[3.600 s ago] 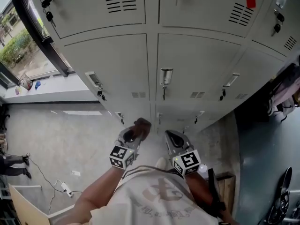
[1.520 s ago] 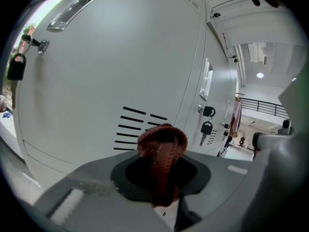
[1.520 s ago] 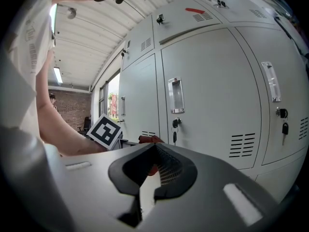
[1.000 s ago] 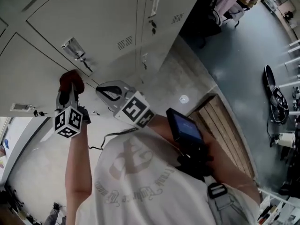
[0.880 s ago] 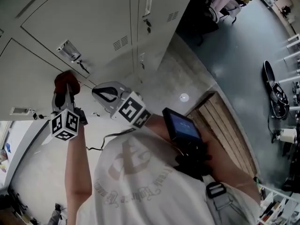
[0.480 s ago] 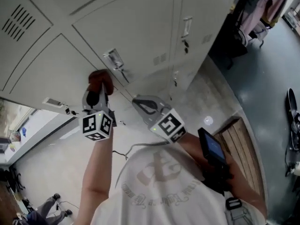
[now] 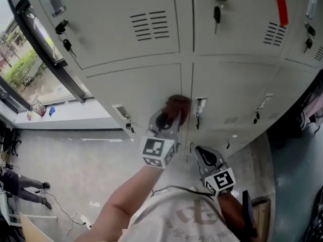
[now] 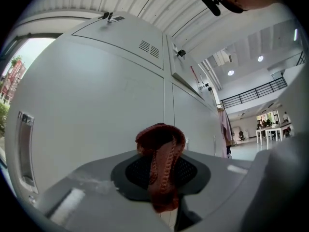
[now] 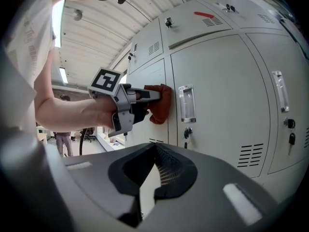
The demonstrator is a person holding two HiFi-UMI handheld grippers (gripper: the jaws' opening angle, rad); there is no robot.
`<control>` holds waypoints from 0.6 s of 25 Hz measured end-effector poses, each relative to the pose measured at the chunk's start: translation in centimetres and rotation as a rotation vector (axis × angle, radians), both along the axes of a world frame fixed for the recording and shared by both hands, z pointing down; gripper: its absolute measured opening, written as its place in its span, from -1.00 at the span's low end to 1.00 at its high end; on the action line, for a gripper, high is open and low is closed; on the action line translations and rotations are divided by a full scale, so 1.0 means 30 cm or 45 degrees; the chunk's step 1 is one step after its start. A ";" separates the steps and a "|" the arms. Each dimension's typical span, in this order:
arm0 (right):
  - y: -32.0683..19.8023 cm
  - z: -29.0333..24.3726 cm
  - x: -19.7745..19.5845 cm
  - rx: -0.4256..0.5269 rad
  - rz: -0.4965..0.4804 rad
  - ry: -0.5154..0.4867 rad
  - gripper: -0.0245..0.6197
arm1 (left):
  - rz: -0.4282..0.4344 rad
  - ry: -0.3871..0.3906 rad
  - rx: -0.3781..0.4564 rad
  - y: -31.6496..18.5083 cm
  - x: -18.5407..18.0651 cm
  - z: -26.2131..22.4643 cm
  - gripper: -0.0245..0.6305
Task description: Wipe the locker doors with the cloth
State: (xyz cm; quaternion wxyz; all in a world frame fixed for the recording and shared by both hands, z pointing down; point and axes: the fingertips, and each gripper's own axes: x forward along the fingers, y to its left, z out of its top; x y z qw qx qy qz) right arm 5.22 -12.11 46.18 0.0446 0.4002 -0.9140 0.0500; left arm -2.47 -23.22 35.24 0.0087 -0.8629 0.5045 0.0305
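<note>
A red-brown cloth (image 7: 176, 106) is bunched at the tip of my left gripper (image 7: 171, 116), which is shut on it. The cloth presses against a grey locker door (image 7: 141, 89) at its right edge, next to the handle (image 7: 200, 106) of the neighbouring door. In the left gripper view the cloth (image 8: 161, 144) fills the jaws of the left gripper (image 8: 161, 170), with the door close ahead. My right gripper (image 7: 202, 153) hangs lower and to the right, shut with nothing in it, away from the doors. The right gripper view shows the cloth (image 9: 159, 105) beside the handle (image 9: 186, 104), beyond the right gripper (image 9: 154, 151).
Rows of grey lockers with vents fill the wall; keys (image 7: 217, 14) hang from some locks and a red strip (image 7: 280, 4) marks one upper door. A window frame (image 7: 45, 49) runs at the left. Concrete floor (image 7: 75, 160) lies below, with a cable and a distant person (image 7: 20, 188).
The left gripper has risen with the cloth from the bottom lockers to the middle-row door. The head view has swung back to face the lockers. The right gripper stays low.
</note>
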 end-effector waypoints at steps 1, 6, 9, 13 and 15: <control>0.024 0.003 0.014 -0.011 0.016 -0.006 -0.90 | 0.013 -0.007 -0.005 0.013 0.019 -0.005 -0.65; 0.002 0.012 0.045 -0.024 0.044 -0.025 -0.90 | 0.000 -0.026 0.045 -0.014 0.045 -0.128 -0.66; -0.037 0.002 0.027 -0.011 0.014 -0.026 -0.90 | -0.035 -0.040 0.102 -0.033 0.018 -0.204 -0.66; -0.046 0.000 0.019 -0.002 -0.013 -0.029 -0.90 | -0.048 -0.080 0.178 -0.040 0.031 -0.276 -0.66; -0.043 -0.003 0.011 -0.003 -0.026 -0.031 -0.90 | -0.055 -0.091 0.203 -0.041 0.037 -0.304 -0.66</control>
